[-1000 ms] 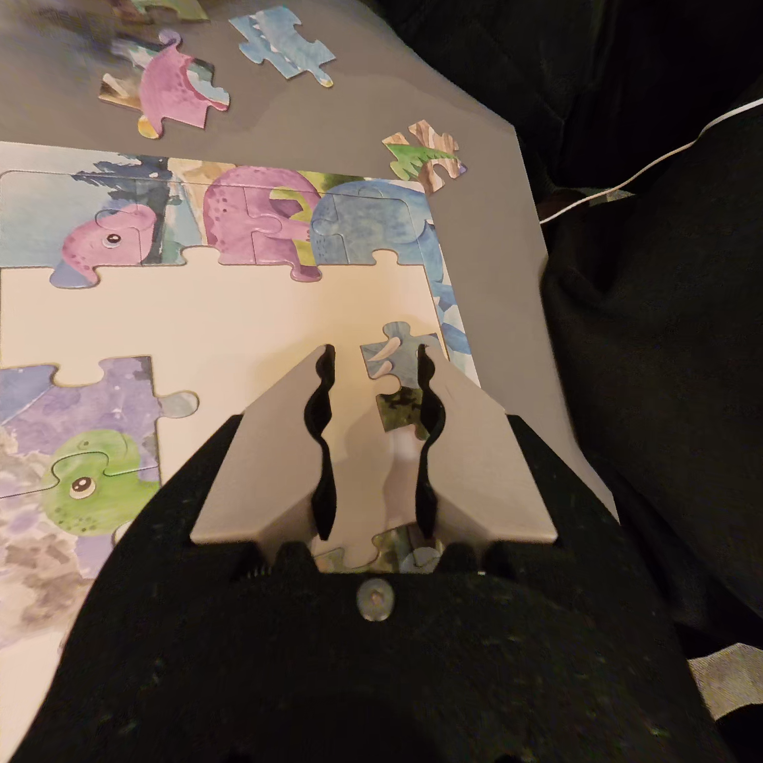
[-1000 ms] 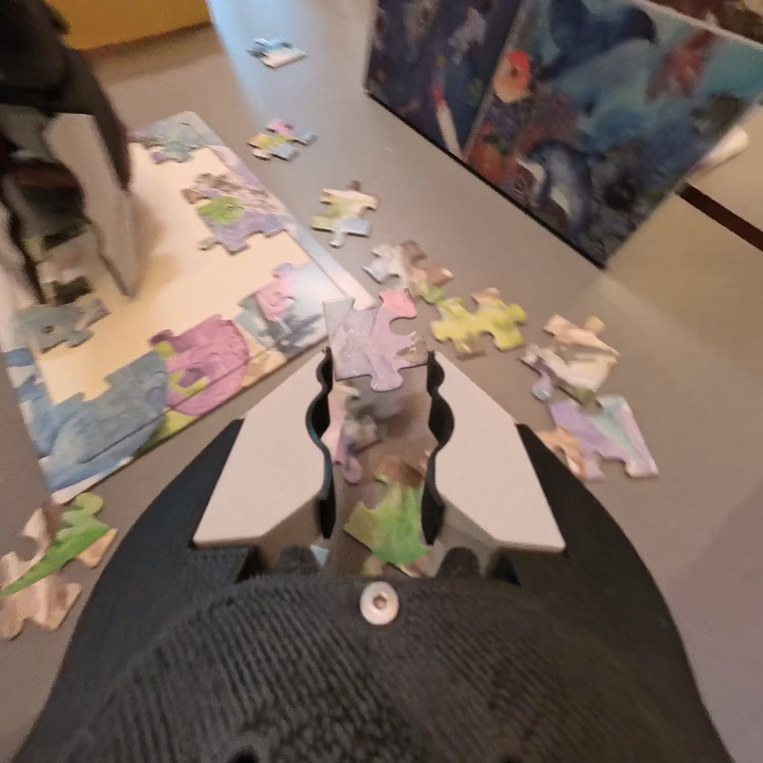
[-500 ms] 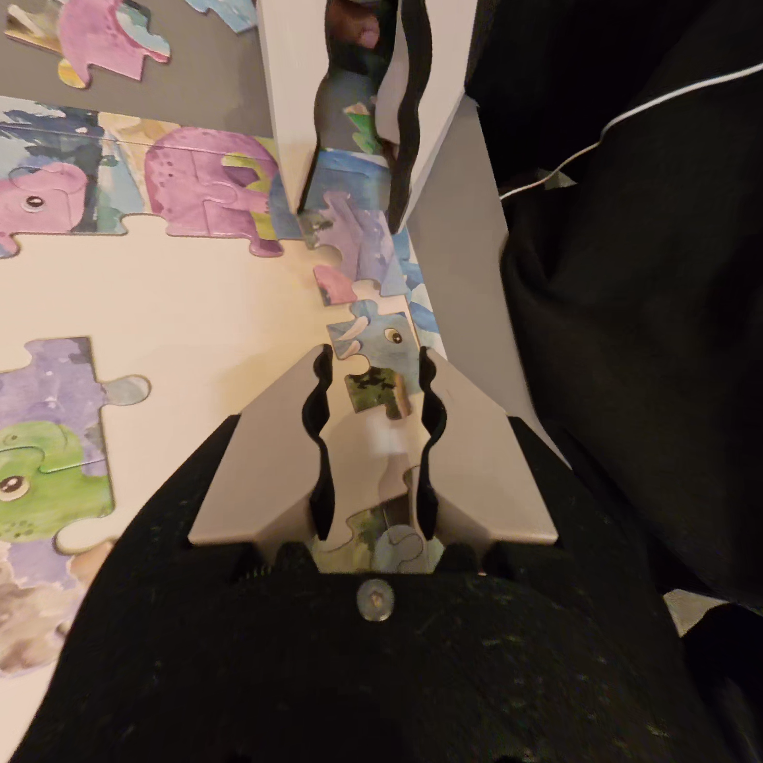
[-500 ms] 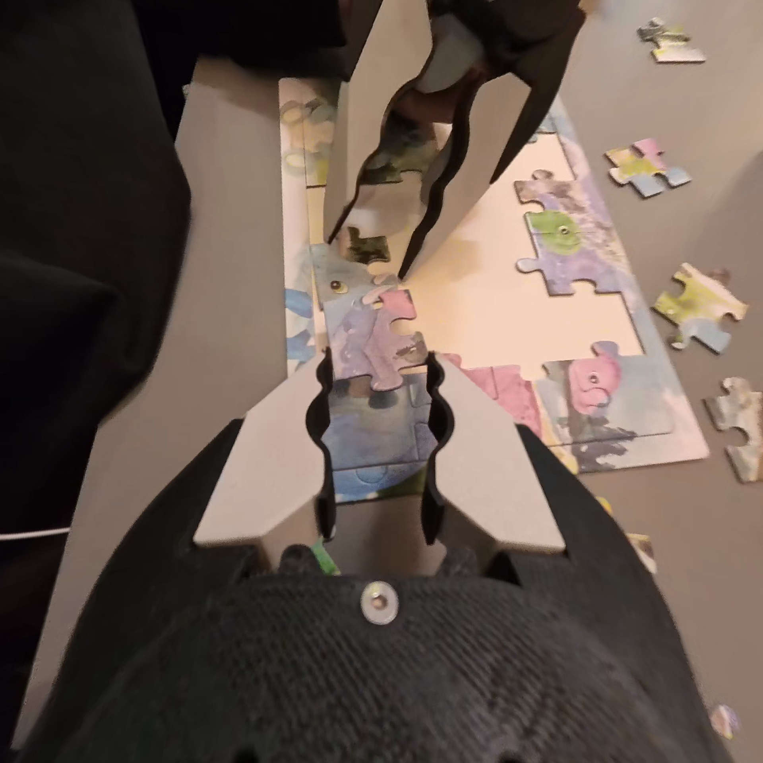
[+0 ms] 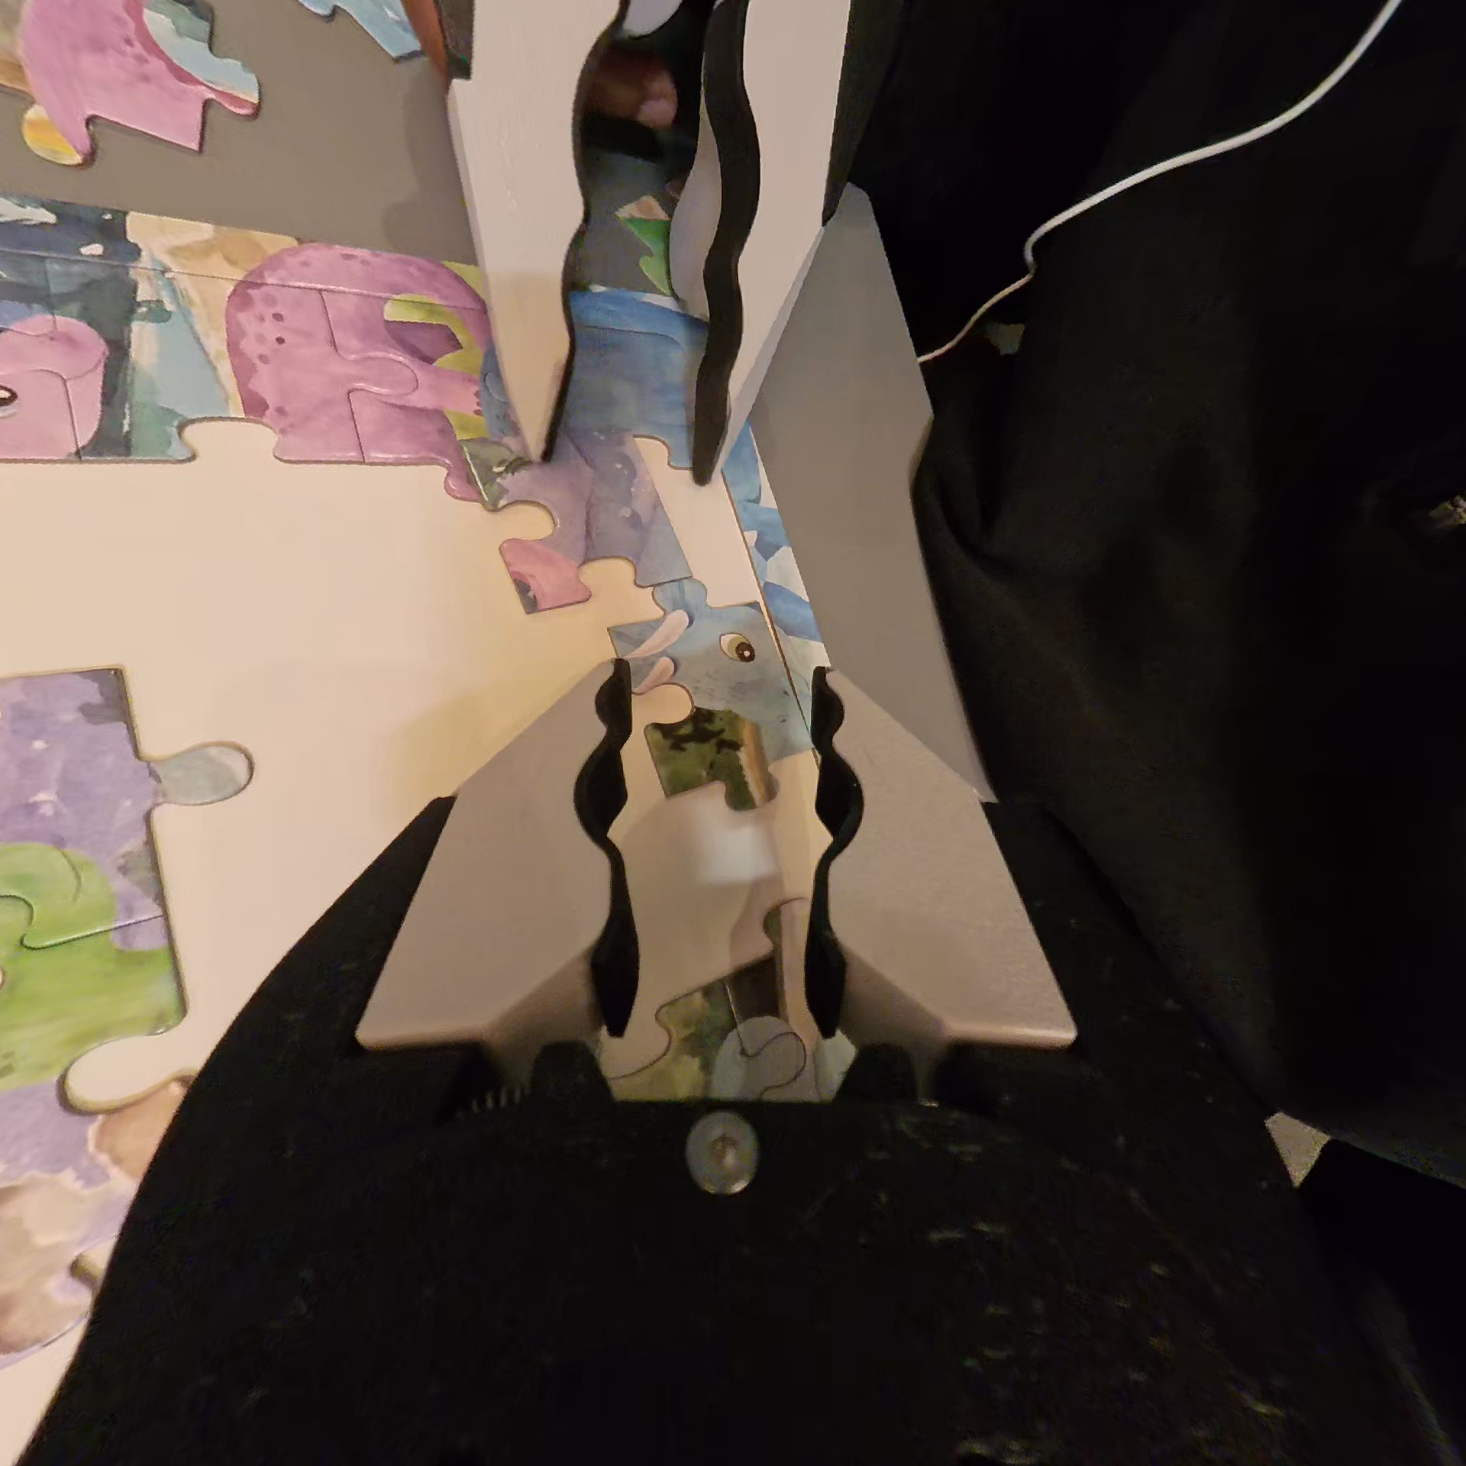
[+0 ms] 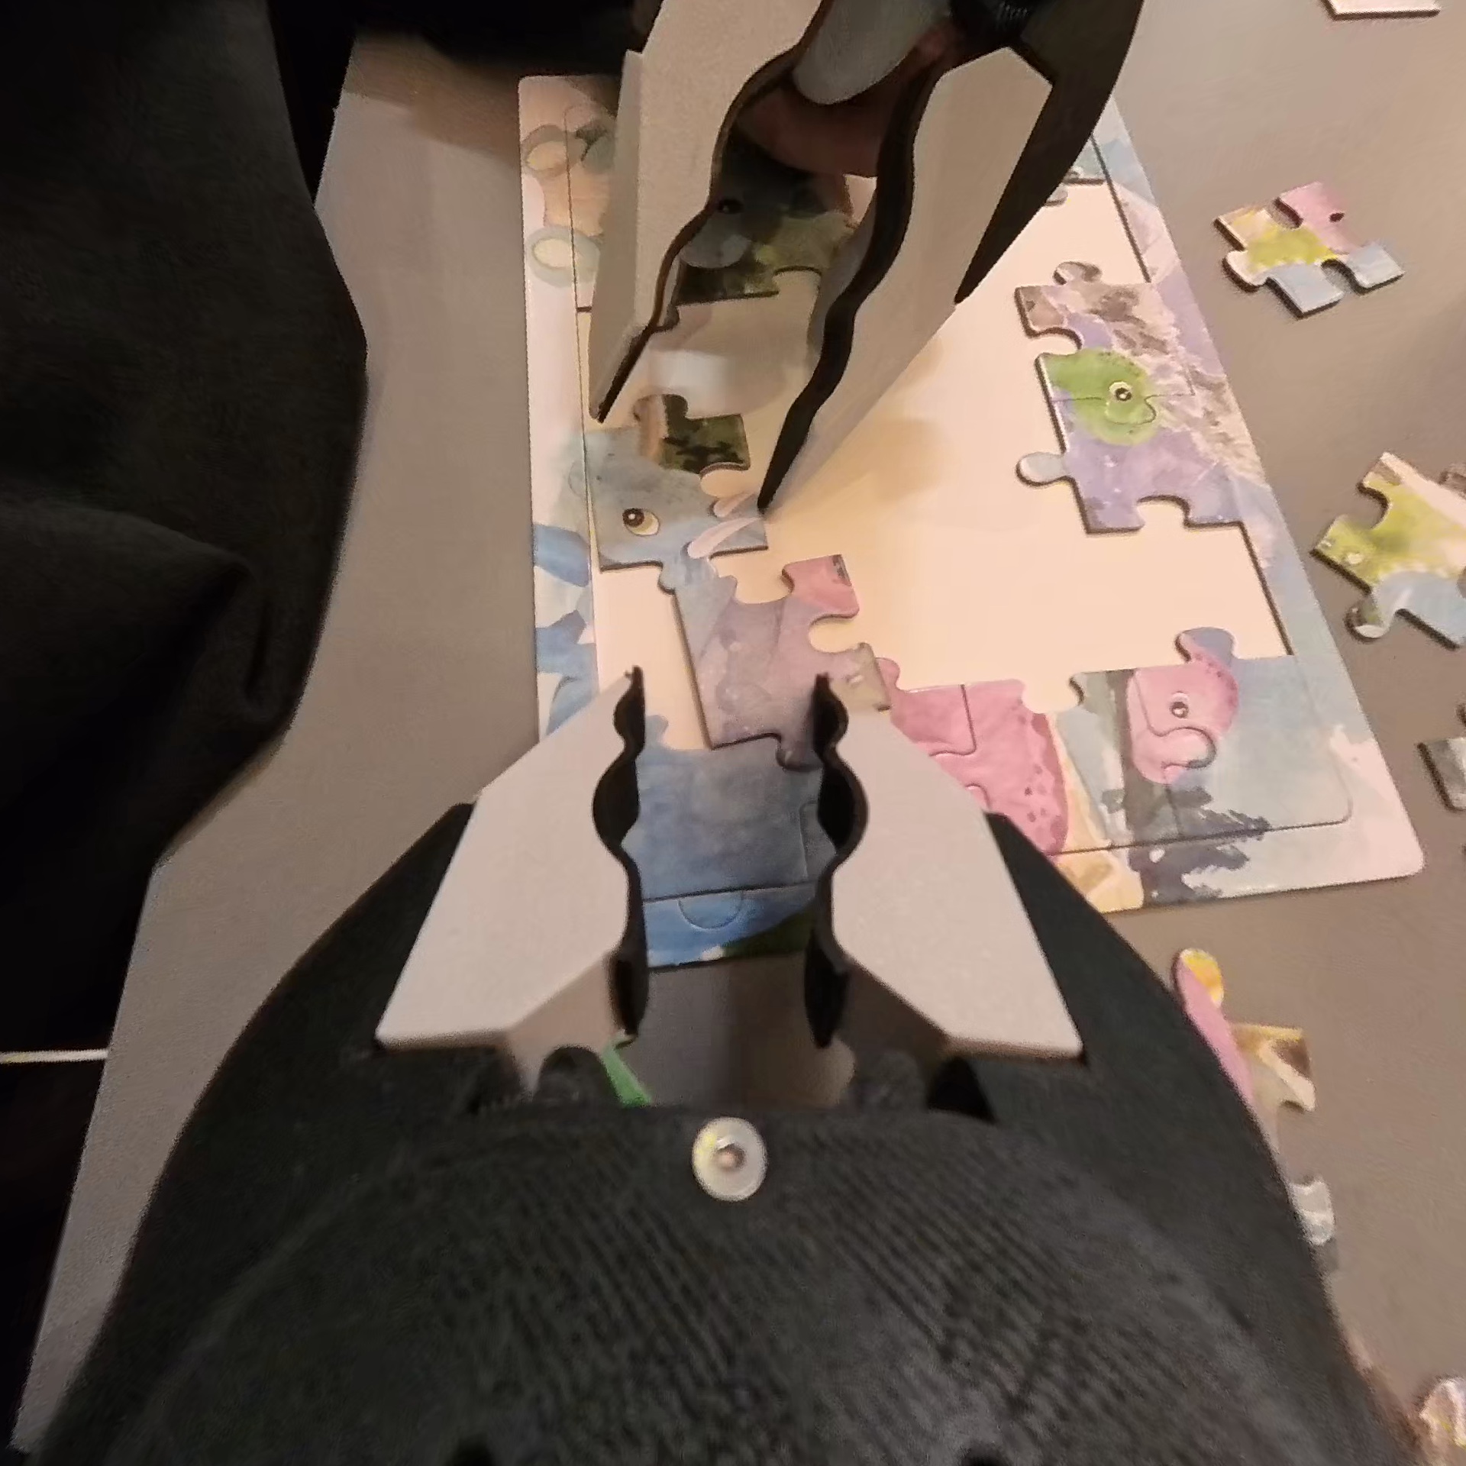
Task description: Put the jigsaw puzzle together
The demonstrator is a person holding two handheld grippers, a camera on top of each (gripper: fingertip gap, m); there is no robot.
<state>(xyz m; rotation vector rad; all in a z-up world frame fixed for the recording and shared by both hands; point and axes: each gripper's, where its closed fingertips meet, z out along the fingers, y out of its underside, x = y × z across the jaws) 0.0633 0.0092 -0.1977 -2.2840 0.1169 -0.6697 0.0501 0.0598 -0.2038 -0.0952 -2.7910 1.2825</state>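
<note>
The puzzle tray point(image 6: 833, 508) lies on a grey table point(image 6: 428, 555), partly filled; a lilac piece point(image 6: 761, 666) lies in it near the tray's left edge, just beside the blue-head piece point(image 6: 658, 516); both the left gripper point(image 5: 718, 674) and right gripper point(image 6: 726, 682) gape empty; loose pieces point(image 6: 1309, 254) lie right of the tray.

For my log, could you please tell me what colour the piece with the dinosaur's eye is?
Light blue; the right wrist view shows it best.
</note>
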